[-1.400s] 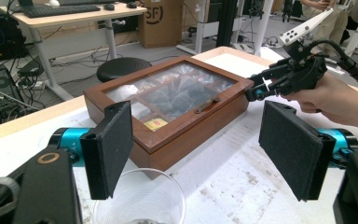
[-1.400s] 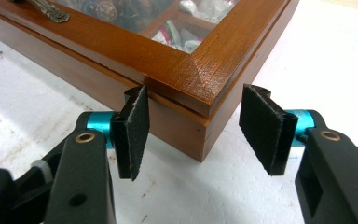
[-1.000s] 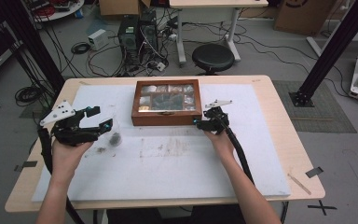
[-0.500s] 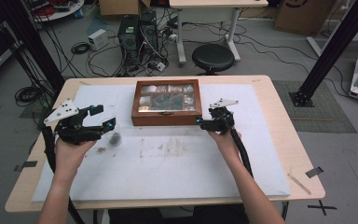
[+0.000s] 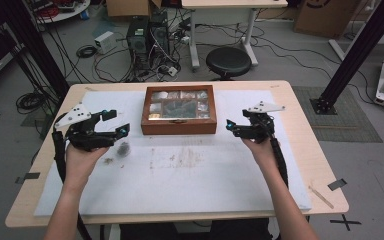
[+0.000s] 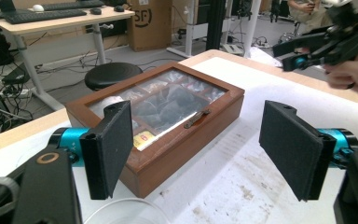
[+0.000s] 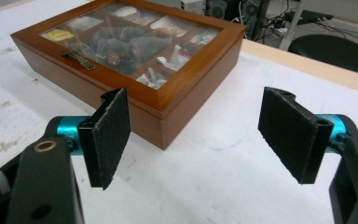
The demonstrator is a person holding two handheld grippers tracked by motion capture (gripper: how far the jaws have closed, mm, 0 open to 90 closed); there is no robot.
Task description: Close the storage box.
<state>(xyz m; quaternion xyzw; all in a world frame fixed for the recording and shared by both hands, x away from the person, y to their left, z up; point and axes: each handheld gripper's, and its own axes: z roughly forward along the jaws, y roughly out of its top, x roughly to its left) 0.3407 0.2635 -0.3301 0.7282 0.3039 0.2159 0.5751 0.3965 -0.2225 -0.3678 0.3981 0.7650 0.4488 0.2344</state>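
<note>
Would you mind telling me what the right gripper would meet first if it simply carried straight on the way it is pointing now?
Most likely the near corner of the wooden box: the open right gripper points toward it, with bare white sheet between them. Depth is hard to judge.

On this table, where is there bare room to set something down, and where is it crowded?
Free: the white mat in front of the wooden box, between the forearms, and the mat right of the right hand-held gripper. Crowded: beside the left hand-held gripper, where a small dark object lies.
</note>
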